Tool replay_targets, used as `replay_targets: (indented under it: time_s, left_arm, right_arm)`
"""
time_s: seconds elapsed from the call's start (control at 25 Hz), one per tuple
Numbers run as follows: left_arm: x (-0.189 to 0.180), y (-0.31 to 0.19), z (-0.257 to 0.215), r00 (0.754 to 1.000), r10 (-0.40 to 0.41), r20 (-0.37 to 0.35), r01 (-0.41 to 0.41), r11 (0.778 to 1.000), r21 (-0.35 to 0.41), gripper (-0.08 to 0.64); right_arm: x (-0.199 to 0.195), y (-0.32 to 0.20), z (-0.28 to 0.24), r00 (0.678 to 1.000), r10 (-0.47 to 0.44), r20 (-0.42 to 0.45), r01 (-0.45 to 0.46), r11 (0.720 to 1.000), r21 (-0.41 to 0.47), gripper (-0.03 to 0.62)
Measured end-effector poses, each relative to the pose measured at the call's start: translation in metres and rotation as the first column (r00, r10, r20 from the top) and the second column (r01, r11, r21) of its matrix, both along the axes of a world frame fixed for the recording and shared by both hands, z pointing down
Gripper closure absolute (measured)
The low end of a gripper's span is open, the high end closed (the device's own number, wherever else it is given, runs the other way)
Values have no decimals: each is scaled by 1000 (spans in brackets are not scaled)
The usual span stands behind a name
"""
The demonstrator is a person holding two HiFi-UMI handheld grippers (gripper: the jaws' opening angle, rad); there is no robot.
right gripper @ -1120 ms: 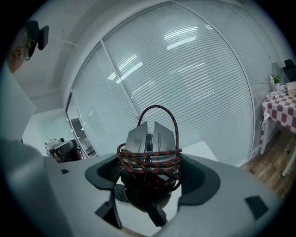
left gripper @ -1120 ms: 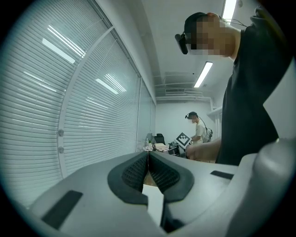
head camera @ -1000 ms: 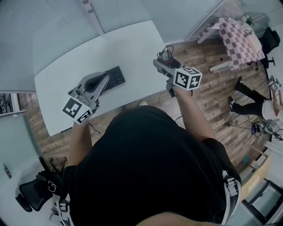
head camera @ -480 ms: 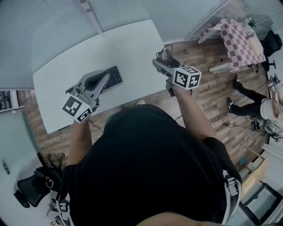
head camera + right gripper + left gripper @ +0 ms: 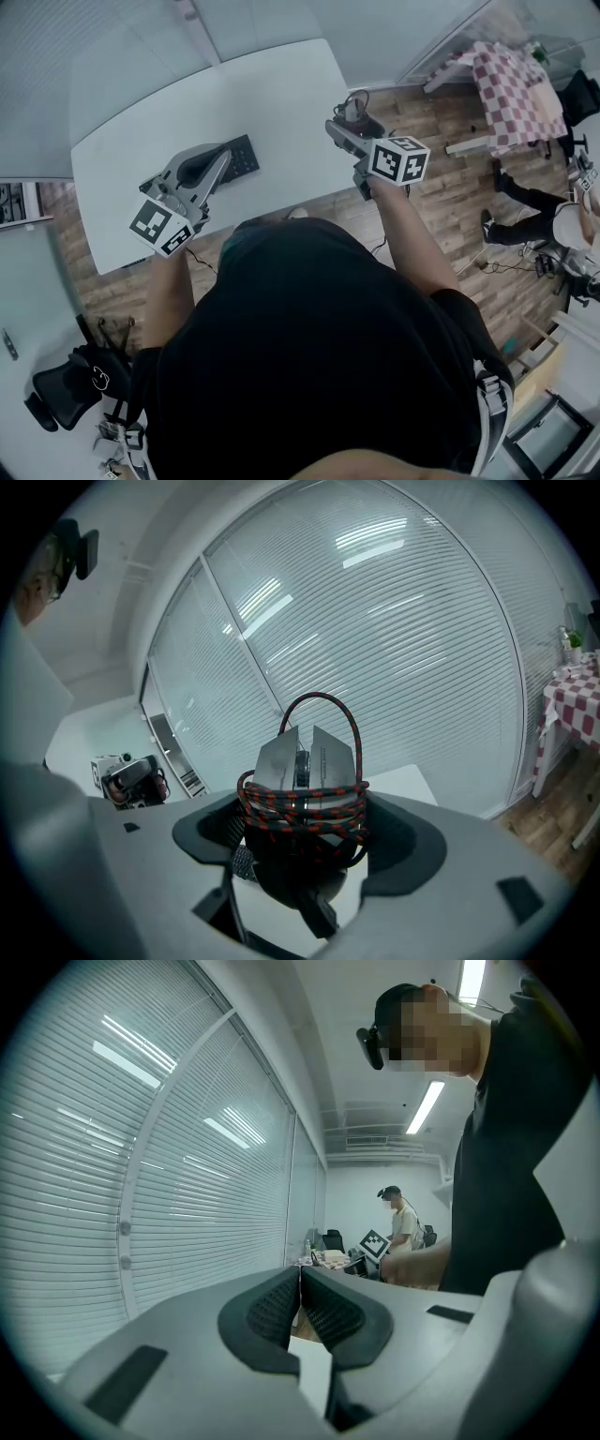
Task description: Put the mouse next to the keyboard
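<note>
The mouse (image 5: pixel 305 761) is silver and black, with its red-and-black braided cable (image 5: pixel 302 803) wound round it. My right gripper (image 5: pixel 302 841) is shut on it and holds it in the air. In the head view the mouse (image 5: pixel 353 112) and right gripper (image 5: pixel 347 127) hang past the right end of the white table (image 5: pixel 281 94). The black keyboard (image 5: pixel 242 157) lies near the table's front edge, partly hidden under my left gripper (image 5: pixel 221 159). The left gripper (image 5: pixel 300 1309) is shut, pads together, with nothing between them.
Wooden floor (image 5: pixel 422 112) lies to the right of the table. A table with a checked cloth (image 5: pixel 511 84) stands at the far right, with a person (image 5: pixel 553 220) near it. A black office chair (image 5: pixel 56 408) is at the lower left. Window blinds (image 5: pixel 394 621) run behind the table.
Almost nothing: the head view has shifted slightly, and both grippers hold about the same places. The mouse stays in the right gripper.
</note>
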State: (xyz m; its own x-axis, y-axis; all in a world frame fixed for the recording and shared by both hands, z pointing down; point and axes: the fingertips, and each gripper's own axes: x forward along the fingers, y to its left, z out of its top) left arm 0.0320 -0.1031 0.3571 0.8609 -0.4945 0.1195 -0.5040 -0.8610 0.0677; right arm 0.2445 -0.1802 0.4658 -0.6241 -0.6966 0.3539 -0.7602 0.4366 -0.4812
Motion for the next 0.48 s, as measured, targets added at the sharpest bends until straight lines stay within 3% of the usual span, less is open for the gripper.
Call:
replay_targets:
  time_s: [0.48]
  left_arm:
    - [-11,-3,6,1000,-12,-17,12,1000,-8,537]
  right_arm:
    - [-4,-5,3,1000,5,-7,-5,1000,-1,189]
